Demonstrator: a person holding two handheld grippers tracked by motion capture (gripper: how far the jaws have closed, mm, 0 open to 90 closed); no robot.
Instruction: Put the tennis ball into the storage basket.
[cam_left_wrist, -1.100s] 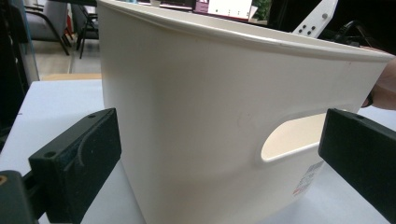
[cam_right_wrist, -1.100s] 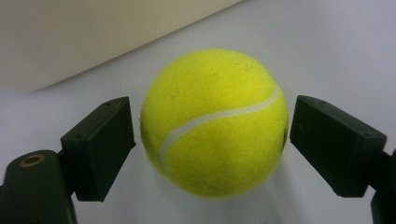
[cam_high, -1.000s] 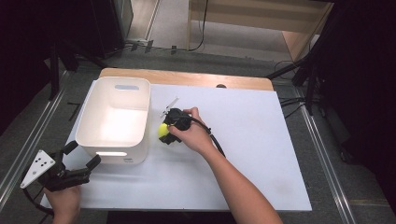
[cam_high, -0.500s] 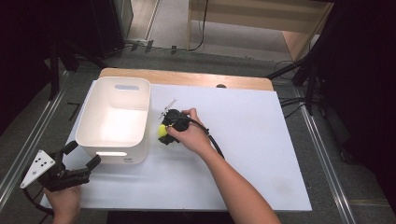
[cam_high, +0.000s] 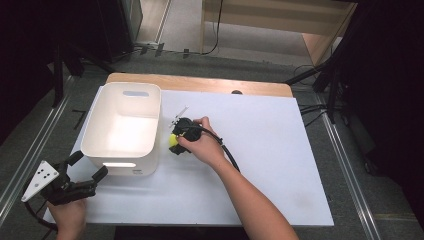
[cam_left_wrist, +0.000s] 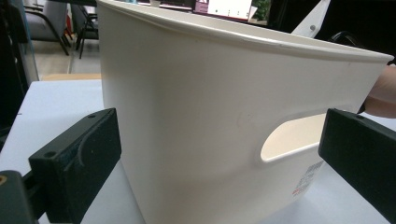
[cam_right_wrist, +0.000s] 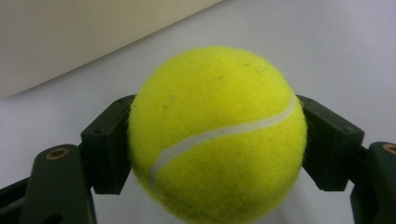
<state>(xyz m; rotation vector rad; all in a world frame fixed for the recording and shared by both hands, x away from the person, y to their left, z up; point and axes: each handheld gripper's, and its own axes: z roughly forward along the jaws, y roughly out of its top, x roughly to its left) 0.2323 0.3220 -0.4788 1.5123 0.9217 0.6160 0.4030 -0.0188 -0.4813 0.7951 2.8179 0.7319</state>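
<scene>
A yellow tennis ball (cam_right_wrist: 217, 135) sits between the jaws of my right gripper (cam_high: 178, 138), which is shut on it just right of the white bin (cam_high: 122, 127); in the high view the ball (cam_high: 173, 141) peeks out under the hand. Both jaws press the ball's sides over the white table. My left gripper (cam_high: 89, 167) stands open at the table's front left corner, pointing at the bin's near wall (cam_left_wrist: 224, 121) with its handle slot (cam_left_wrist: 292, 140). Nothing is between its jaws.
The white tabletop (cam_high: 260, 150) stretches to the right of the bin. A wooden strip (cam_high: 200, 84) runs along the table's far edge. The right gripper's cable (cam_high: 227, 150) trails over the forearm. Metal rails and dark stands flank the table.
</scene>
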